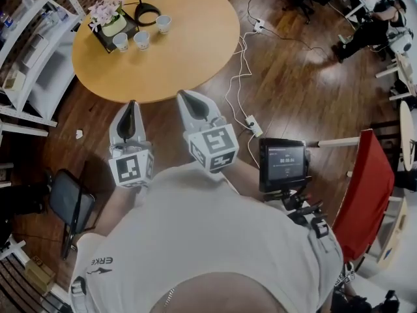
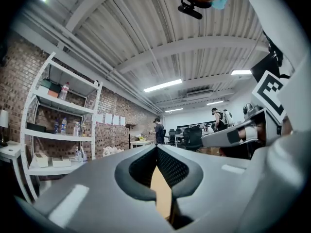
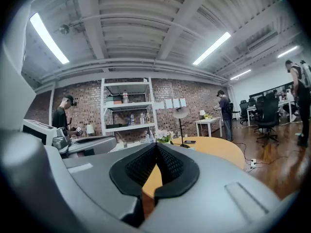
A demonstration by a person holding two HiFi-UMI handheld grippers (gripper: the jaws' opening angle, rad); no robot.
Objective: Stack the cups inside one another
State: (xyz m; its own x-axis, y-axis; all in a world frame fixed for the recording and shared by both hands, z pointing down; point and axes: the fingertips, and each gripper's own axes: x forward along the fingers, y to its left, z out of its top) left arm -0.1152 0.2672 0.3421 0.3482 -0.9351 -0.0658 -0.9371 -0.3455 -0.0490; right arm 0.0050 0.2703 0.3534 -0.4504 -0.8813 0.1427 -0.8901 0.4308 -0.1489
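You stand on a dark wooden floor (image 1: 293,77) before a round wooden table (image 1: 189,51). White shelving (image 1: 32,57) lines the brick wall (image 3: 82,106) at your left. Strip lights (image 3: 48,38) cross the ribbed ceiling (image 3: 146,28). A white power strip (image 1: 253,125) lies on the boards.

The round table (image 1: 176,64) looked like pale wood, smooth and matt. The floor (image 1: 293,96) was dark wood boards with a gloss. The three cups (image 1: 141,40) seemed white glazed ceramic. The left gripper (image 1: 130,104) and the right gripper (image 1: 186,96) had matt grey plastic shells; their black pads (image 3: 167,168) were rough, finely dotted.
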